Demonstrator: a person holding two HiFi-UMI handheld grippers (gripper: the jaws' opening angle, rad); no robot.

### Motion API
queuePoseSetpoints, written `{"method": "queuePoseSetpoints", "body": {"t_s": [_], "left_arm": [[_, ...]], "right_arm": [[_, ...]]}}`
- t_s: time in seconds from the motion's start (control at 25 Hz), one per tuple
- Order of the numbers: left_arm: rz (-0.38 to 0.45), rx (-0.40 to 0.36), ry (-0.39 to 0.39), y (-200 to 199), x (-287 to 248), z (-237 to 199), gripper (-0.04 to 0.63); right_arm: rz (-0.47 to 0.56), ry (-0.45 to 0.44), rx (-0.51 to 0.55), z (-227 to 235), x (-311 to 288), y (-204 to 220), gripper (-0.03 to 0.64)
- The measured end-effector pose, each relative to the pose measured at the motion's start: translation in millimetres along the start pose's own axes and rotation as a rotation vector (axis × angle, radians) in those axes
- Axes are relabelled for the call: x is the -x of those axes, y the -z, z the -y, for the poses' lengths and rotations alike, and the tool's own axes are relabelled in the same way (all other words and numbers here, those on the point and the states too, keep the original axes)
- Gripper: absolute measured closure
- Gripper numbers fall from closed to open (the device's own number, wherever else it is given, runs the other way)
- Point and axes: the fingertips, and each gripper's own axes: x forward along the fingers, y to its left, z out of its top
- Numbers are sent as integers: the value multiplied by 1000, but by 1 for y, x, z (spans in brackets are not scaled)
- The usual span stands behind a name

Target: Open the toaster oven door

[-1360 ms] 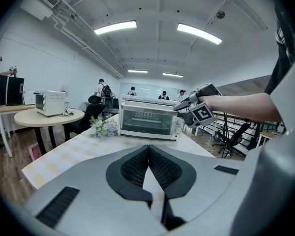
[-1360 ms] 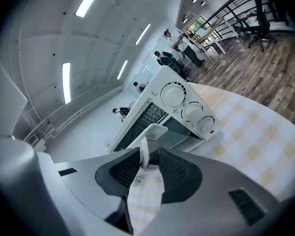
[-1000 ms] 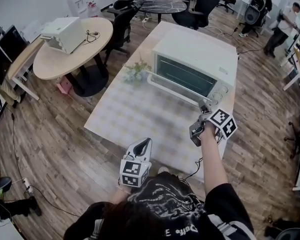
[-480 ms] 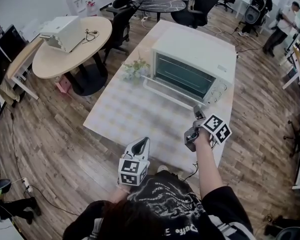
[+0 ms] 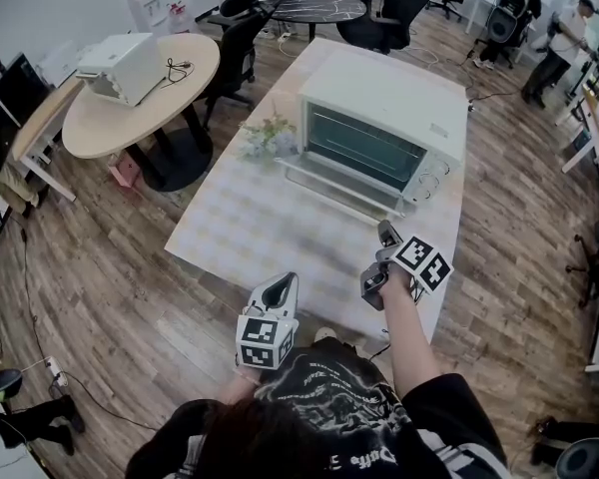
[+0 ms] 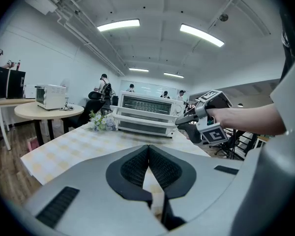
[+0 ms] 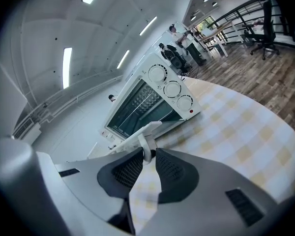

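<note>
A: Item; position?
B: Boxy white metal toaster oven (image 5: 389,98), far on the checked tabletop (image 5: 240,228); its white bar handle (image 7: 142,131) runs crosswise; my right tool (image 7: 149,149), jaws just closing, pinches its right end.

Tabletop (image 5: 242,236) open before the toaster oven (image 5: 383,103) — flowers (image 5: 268,136) (left of it) intrude.

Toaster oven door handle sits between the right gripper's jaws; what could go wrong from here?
1. The right gripper, whose jaws have just been closing, pinches only the right end of the handle with its tips. Pulling there could let it slip off or twist the door.
2. Nothing braces the toaster oven. The left gripper is shut, empty and back near the table edge, so the oven may slide toward the person.
</note>
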Motion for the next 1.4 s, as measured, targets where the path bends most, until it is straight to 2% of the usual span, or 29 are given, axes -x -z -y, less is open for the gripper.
{"method": "queuePoseSetpoints", "body": {"t_s": [0.84, 1.4], "left_arm": [[-14, -2, -35, 7, 8, -10, 575], [-22, -15, -59, 6, 6, -16, 575]], "right_arm": [[-67, 94, 50, 28, -3, 41, 518], [-156, 190, 76, 61, -15, 75, 522]]}}
